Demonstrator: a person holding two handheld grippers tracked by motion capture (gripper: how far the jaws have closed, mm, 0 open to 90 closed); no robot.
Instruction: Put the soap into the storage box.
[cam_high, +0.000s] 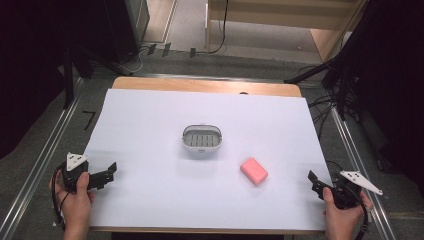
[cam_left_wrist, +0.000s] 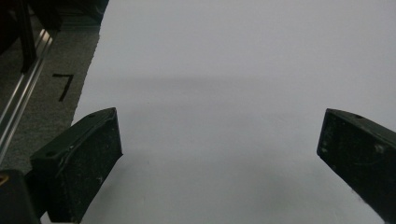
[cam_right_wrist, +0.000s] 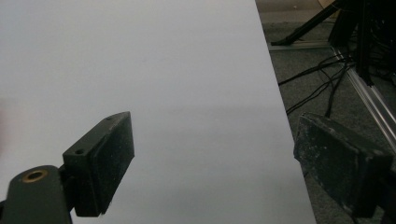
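while both grippers are idling at the near corners of the white-covered counter (cam_high: 150, 200), the pink rounded-rectangular bar of soap (cam_high: 254, 171) is lying flat on the sheet at about four o'clock from the grey-and-white oval plastic soap dish with a slotted floor (cam_high: 201, 140), near it but not touching, with bare sheet showing between them. the dish is sitting at the middle of the counter, and the soap is resting askew, its long side running from ten o'clock to four o'clock.

the right gripper (cam_high: 316, 182) is waiting at about four o'clock from the soap, well apart from it, with its fingers (cam_right_wrist: 100, 163) standing wide and nothing between them. the left gripper (cam_high: 106, 175) is sitting at about eight o'clock from the dish, also well apart, its fingers (cam_left_wrist: 79, 163) likewise spread wide over bare sheet.

judging by its look, the bar is probably going to feel light, solid and stiff, with a smooth skin and rounded edges that may be letting it slip or squirt out under a hard pinch. it is looking dry here, so the grip should be holding fairly well. the best hold is likely across its short width at the middle, fingers meeting the two long flat sides squarely, pressing gently so as not to be denting it. the dish is looking light too, and could be skidding if bumped.
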